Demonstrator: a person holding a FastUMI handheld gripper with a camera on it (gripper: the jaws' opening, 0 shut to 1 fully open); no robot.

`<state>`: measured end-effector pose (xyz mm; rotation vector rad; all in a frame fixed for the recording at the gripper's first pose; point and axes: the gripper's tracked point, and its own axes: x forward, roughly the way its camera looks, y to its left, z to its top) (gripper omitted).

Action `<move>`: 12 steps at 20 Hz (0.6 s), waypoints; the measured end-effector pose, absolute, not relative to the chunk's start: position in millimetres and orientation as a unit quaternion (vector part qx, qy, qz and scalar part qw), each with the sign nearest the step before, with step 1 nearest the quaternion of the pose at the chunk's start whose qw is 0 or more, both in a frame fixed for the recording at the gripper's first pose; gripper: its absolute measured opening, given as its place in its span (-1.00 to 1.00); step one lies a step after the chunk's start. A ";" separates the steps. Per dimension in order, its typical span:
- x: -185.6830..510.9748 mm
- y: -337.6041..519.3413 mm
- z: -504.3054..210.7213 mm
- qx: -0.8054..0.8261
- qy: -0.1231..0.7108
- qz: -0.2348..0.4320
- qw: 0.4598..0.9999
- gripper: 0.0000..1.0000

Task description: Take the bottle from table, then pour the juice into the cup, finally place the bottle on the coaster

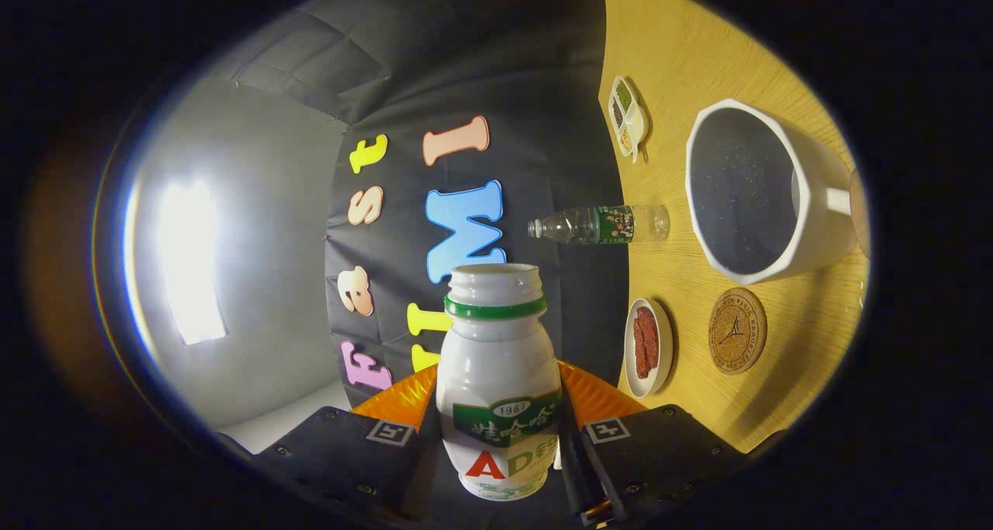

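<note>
Grip: your gripper [499, 437] has both fingers clamped on the bottle [496, 382] (cap off, rolled sideways to the table).
Cup: the cup [756, 196] sits on the table [690, 57], beyond and right of the bottle's mouth.
Coaster: the coaster [737, 330] lies just beside the cup.
Risk: you may spill juice onto the table if the mouth isn't over the cup's rim.

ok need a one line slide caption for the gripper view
Gripper shut on the open white bottle, rolled sideways, with the white cup and cork coaster on the table beyond.
</note>
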<state>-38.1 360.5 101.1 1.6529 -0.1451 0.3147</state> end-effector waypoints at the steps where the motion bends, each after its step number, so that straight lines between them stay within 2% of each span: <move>1: -39.1 359.2 101.1 0.734 -0.064 0.139 0.662 0.31; 12: -40.1 354.1 104.1 0.745 -0.068 0.138 0.649 0.31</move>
